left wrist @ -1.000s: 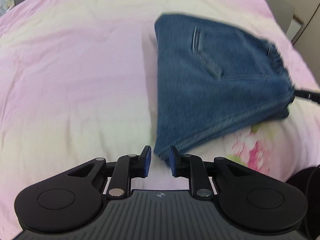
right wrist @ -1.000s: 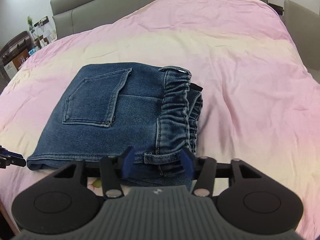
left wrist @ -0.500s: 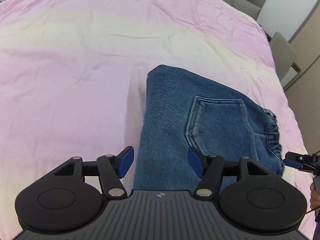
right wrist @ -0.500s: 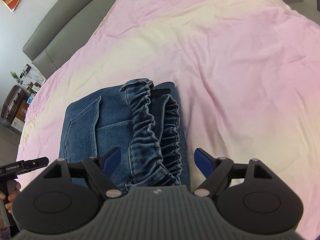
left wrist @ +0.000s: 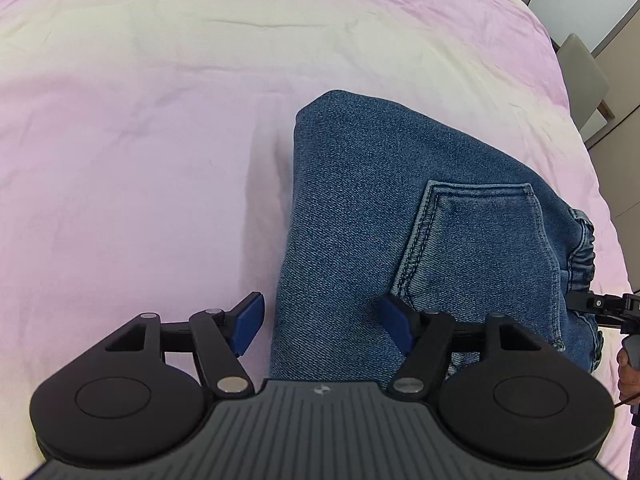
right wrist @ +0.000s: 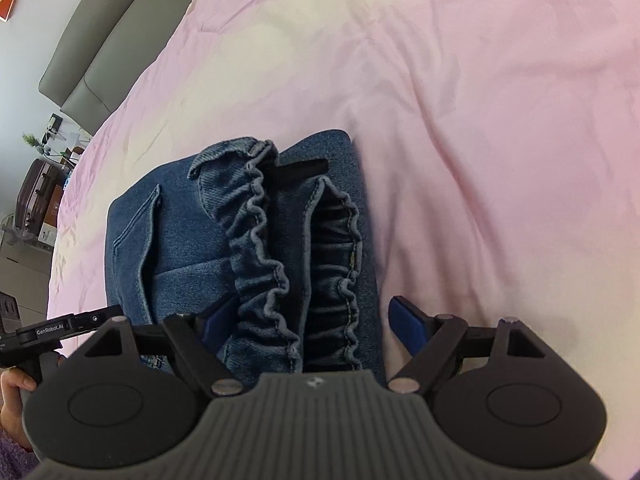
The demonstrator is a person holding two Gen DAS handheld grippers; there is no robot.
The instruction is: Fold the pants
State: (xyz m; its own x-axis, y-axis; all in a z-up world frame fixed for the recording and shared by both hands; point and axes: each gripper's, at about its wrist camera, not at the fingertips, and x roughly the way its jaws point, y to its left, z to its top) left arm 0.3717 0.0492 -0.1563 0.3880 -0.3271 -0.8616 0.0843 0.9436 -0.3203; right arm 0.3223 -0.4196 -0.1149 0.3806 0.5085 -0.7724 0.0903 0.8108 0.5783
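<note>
Folded blue denim pants (left wrist: 380,220) lie on a pink and cream bedspread (left wrist: 140,120), back pocket (left wrist: 480,248) facing up. My left gripper (left wrist: 322,324) is open and straddles the folded edge at the near end of the pants. In the right wrist view the pants (right wrist: 180,248) show their gathered elastic waistband (right wrist: 264,248). My right gripper (right wrist: 310,320) is open wide with the waistband end between its fingers. Each gripper shows at the edge of the other's view, the right gripper (left wrist: 600,308) and the left gripper (right wrist: 60,328).
A grey headboard (right wrist: 100,52) stands at the far left in the right wrist view, with a suitcase (right wrist: 36,192) and shelf clutter beside the bed. A grey chair (left wrist: 584,80) and cabinet stand past the bed's right edge.
Both grippers let go of the pants and opened wide. Both dropped lower and closer over the folded pants, which now lie flat on the bed.
</note>
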